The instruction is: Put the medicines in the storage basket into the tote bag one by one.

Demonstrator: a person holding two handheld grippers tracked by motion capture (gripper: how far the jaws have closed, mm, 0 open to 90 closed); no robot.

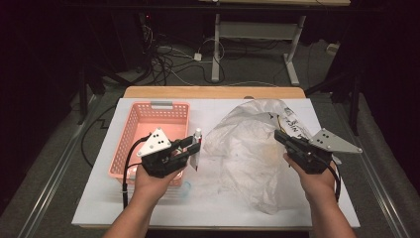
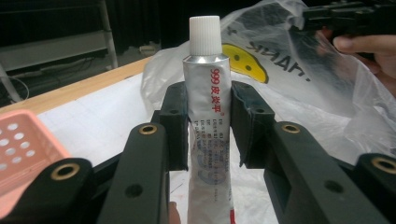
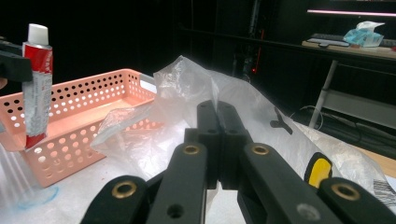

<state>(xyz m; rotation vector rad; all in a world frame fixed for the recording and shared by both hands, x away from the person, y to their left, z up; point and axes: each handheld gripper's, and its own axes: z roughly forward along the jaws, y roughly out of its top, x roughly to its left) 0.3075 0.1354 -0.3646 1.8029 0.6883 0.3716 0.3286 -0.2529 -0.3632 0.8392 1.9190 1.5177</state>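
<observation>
A silver tube [image 1: 196, 148] with a white cap and red print stands upright between my left gripper's jaws [image 1: 195, 147], just right of the pink basket [image 1: 130, 128]. In the left gripper view both pads press the tube [image 2: 208, 98] at its middle, so the left gripper [image 2: 208, 119] is shut on it. My right gripper [image 1: 279, 135] sits at the right edge of a crumpled clear plastic bag [image 1: 247, 144]. Its jaws [image 3: 218, 112] are pressed together with the bag's film [image 3: 187, 88] rising from their tips. The tube [image 3: 37, 79] and basket [image 3: 93, 102] lie beyond.
A white mat [image 1: 148, 208] covers the wooden table [image 1: 213, 92]. A small clear round item with a blue rim [image 1: 184, 187] lies in front of the basket. The bag [image 2: 299, 88] carries a yellow smiley print. Cables and desk legs stand on the floor behind.
</observation>
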